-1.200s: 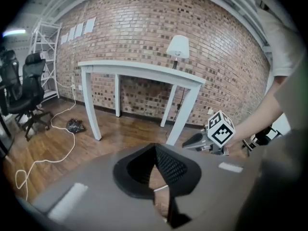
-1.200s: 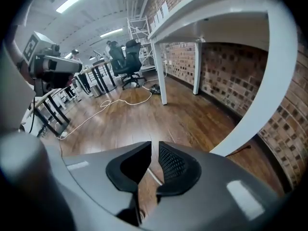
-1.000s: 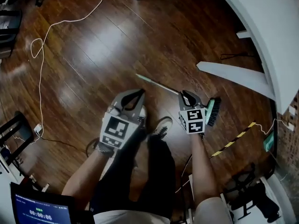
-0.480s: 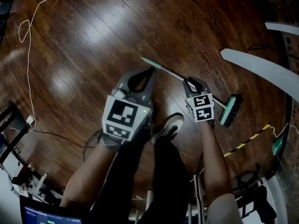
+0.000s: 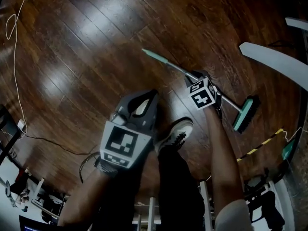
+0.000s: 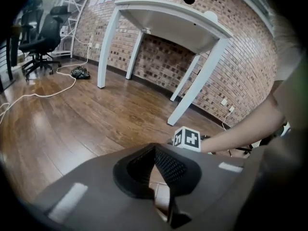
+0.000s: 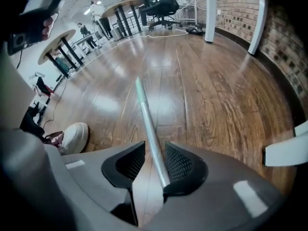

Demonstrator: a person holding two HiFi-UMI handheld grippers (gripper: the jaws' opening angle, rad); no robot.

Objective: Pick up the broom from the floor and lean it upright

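Observation:
The broom lies flat on the dark wood floor, its thin metal handle [image 5: 168, 64] running from a green tip at upper left to the green-backed brush head [image 5: 244, 113] at lower right. My right gripper [image 5: 192, 74] points steeply down over the middle of the handle. In the right gripper view the handle [image 7: 147, 119] passes between the jaws of the right gripper [image 7: 155, 150], close to the right pad with a gap on the left; these jaws have just been opening. My left gripper [image 5: 155, 92] hangs shut and empty above the floor, left of the broom; in its own view the left gripper [image 6: 155, 149] shows its tips meeting.
The person's white shoe [image 5: 175, 131] stands between the two arms. A white table edge [image 5: 269, 61] curves in at the right, with yellow-black tape [image 5: 260, 146] on the floor below it. A white cable [image 5: 14, 81] trails along the left. A white table [image 6: 163, 18] and office chair [image 6: 43, 32] stand farther off.
Both grippers have sunk toward the floor. The right one has come down over the broom handle with its jaws wider apart. The broom has not moved on the floor.

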